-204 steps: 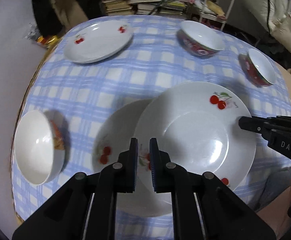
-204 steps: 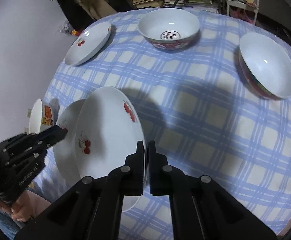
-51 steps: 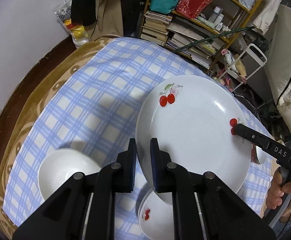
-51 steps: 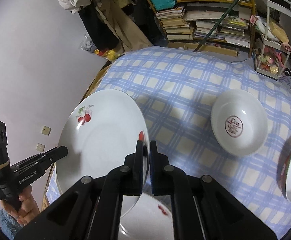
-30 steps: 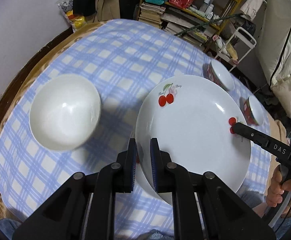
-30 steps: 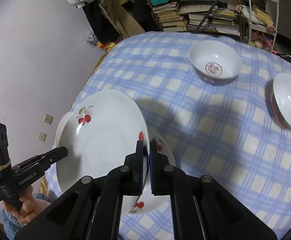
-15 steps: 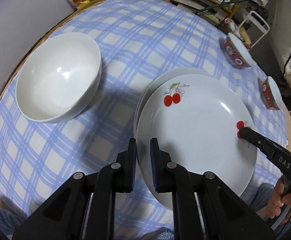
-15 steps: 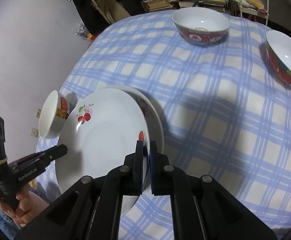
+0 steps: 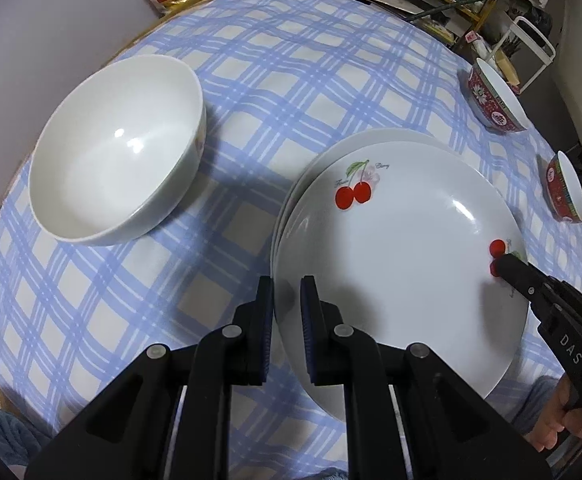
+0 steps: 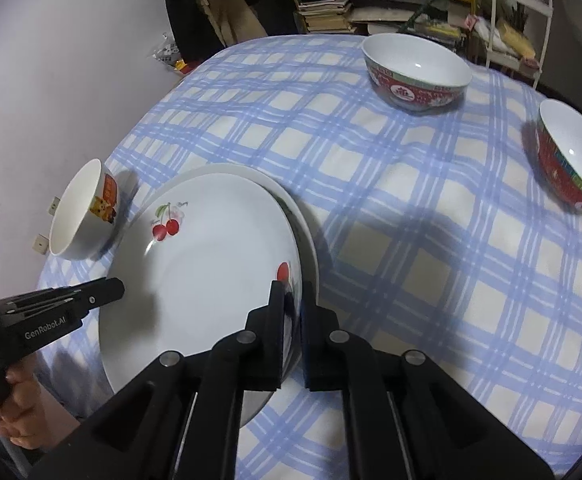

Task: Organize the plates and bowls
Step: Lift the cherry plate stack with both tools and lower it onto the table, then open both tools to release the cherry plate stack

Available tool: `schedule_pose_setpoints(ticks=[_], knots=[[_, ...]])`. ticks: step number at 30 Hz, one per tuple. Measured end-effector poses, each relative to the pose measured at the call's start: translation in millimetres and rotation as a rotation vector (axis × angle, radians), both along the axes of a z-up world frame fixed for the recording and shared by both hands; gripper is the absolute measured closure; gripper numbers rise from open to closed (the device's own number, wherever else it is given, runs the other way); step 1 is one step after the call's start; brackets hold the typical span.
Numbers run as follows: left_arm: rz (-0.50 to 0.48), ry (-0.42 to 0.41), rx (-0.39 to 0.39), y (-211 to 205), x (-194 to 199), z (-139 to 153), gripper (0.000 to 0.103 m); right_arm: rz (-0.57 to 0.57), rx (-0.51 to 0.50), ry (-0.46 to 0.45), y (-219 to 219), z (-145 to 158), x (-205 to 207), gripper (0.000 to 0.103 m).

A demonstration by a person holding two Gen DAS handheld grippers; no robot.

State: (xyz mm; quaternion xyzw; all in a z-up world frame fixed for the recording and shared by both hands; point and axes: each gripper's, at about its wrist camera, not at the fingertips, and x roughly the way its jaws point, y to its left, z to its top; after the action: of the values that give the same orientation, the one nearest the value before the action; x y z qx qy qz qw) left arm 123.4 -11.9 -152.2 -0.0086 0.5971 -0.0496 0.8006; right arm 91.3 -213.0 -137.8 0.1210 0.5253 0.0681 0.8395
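The cherry plate [image 9: 403, 256] hangs just over the stacked plates [image 9: 375, 136] at the near side of the table [image 9: 291, 60], left tool [image 9: 287, 312] and right tool [image 10: 293, 320] each clamped tight on opposite rims. Letting go unevenly could drop one edge, chipping china or skidding it toward the white bowl [image 9: 119, 148] close by on the left.

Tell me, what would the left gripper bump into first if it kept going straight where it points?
The left gripper already clamps the rim of the white cherry-printed plate. Straight on, it would probably meet the white plate underneath, or the blue checked tablecloth; depth is unclear.
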Motion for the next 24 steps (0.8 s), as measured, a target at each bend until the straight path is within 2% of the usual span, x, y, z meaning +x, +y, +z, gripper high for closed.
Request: schedule_pose_setpoints(ticks=[7, 16, 24], knots=[[0.014, 0.02, -0.014, 4.7, 1.3, -2.2, 0.089, 0.0, -0.036, -0.029, 2.8, 0.0, 0.8, 0.094], [-0.002, -0.025, 0.011, 3.1, -4.5, 6.8, 0.088, -0.005, -0.106, -0.047, 6.8, 2.5, 1.2, 0.093], [-0.007, -0.077, 0.093, 1.0, -11.3, 16.8, 0.086, -0.04, -0.114, -0.052, -0.7, 6.7, -0.2, 0.093]])
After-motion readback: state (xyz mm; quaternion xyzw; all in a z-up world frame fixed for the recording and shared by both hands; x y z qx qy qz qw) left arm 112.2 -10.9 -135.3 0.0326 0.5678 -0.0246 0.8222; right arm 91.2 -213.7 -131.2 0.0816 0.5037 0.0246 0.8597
